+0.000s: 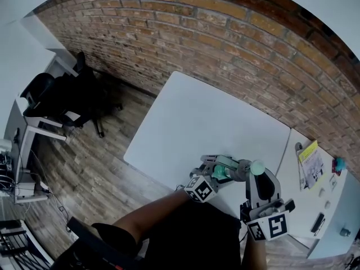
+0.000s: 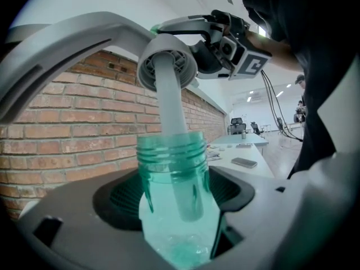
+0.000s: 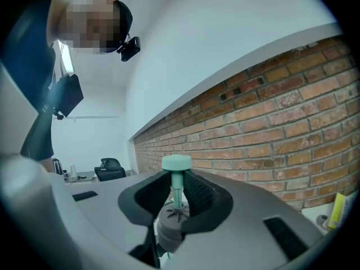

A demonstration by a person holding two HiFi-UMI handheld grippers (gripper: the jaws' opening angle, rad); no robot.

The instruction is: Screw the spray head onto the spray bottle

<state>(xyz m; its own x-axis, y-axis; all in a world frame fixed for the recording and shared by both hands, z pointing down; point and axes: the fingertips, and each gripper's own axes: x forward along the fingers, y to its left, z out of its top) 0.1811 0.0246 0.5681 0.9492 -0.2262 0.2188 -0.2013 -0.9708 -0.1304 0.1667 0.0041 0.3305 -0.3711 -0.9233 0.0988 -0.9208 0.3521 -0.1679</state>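
Observation:
A clear teal spray bottle (image 2: 173, 167) with a threaded neck sits between the pads of my left gripper (image 2: 174, 204), which is shut on its body. The spray head's pale dip tube (image 2: 171, 128) reaches down into the bottle's mouth, and its grey collar (image 2: 167, 66) hangs well above the threads. My right gripper (image 3: 177, 198) is shut on the spray head's thin stem, under its teal cap (image 3: 176, 162). In the head view the bottle (image 1: 225, 172) and the cap (image 1: 257, 166) meet above the table's near edge, between the left gripper (image 1: 216, 174) and the right gripper (image 1: 253, 176).
The white table (image 1: 202, 122) stands against a brick wall (image 1: 236, 44). A second table at the right holds a yellow booklet (image 1: 310, 161), a dark phone (image 1: 318, 223) and a small teal object (image 1: 339, 164). A black office chair (image 1: 62, 97) is at the left.

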